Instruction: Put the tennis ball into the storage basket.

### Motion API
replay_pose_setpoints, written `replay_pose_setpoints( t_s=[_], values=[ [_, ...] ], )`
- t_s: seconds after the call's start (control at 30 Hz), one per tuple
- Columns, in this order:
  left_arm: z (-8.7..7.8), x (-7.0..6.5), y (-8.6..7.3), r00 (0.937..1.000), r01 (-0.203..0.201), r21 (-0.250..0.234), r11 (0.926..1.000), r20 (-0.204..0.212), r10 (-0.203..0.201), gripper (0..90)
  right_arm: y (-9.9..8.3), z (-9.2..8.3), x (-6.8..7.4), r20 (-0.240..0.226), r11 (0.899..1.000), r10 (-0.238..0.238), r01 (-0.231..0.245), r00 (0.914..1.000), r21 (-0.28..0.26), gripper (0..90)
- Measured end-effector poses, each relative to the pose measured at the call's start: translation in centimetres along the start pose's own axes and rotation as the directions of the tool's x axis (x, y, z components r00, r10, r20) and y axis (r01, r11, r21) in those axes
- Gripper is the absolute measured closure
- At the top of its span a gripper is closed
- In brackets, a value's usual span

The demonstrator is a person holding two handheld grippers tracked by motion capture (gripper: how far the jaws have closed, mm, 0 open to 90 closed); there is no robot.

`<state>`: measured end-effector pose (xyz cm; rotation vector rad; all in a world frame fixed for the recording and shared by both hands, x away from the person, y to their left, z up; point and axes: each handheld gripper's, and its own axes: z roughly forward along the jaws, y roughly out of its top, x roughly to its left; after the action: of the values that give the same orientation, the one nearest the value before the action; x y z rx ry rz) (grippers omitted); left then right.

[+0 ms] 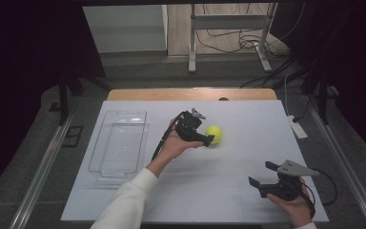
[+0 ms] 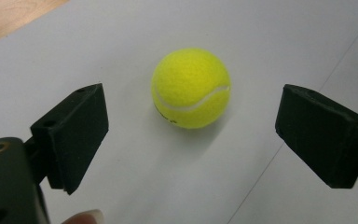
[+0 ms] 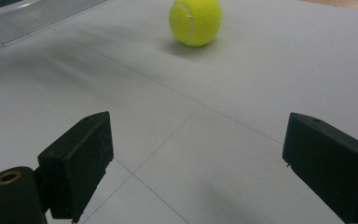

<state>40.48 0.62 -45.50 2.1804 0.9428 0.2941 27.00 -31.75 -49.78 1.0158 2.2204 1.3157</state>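
- One fuzzy yellow tennis ball (image 1: pixel 214 134) sits mid-frame on the white table sheet (image 1: pixel 228 191); dark print on it too blurry to read.
- Left gripper (image 1: pixel 208 140) reaches in beside it, jaws wide apart, not touching.
- Right gripper (image 1: pixel 262 174) rests lower right, jaws spread too.
- Clear plastic tray (image 1: pixel 119 143) at left.

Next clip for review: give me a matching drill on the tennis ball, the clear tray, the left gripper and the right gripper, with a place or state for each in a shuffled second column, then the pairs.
Column one:
1. tennis ball
2. clear tray
3. left gripper
4. right gripper

Column two:
A. open, near the table's front right corner, far from the ball
B. empty, lying at the left side of the white table
C. open, jaws spread just short of the ball
D. yellow, resting on the white table near its middle

Pairs: 1-D, 2-B, 3-C, 4-A
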Motion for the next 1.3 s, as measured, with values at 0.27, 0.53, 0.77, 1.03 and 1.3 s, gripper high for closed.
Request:
replay_pose_setpoints(
  t_s=[0.27, 0.53, 0.77, 1.03, 1.3],
  values=[
    [0.9, 0.3, 0.3, 1.0, 0.009, 0.013, 0.9999, 0.002, -0.009, 10.8, 0.0, 0.0, 0.0, 0.0, 1.0, 0.001, -0.001, 1.0, 0.002, 8.8],
    [1.3, 0.5, 0.8, 0.9997, 0.021, 0.012, 0.9997, 0.012, -0.021, 10.6, 0.0, 0.0, 0.0, 0.0, 1.0, 0.0, 0.0, 1.0, 0.003, 8.8],
    [1.9, 0.8, 0.8, 0.9991, 0.032, 0.024, 0.9992, 0.026, -0.032, 10.3, 0.0, 0.1, 0.0, -0.002, 1.0, 0.0, 0.0, 1.0, 0.003, 8.8],
    [2.6, 0.8, 1.1, 0.9978, 0.044, 0.028, 0.9986, 0.048, -0.045, 10.7, 0.0, 0.1, 0.0, -0.003, 1.0, 0.001, -0.001, 1.0, 0.004, 8.8],
    [3.4, 0.5, 1.4, 0.9972, 0.033, 0.045, 0.9984, 0.065, -0.036, 9.7, -0.1, 0.1, -0.1, -0.003, 1.0, 0.001, -0.001, 1.0, 0.005, 8.8]
  ],
)
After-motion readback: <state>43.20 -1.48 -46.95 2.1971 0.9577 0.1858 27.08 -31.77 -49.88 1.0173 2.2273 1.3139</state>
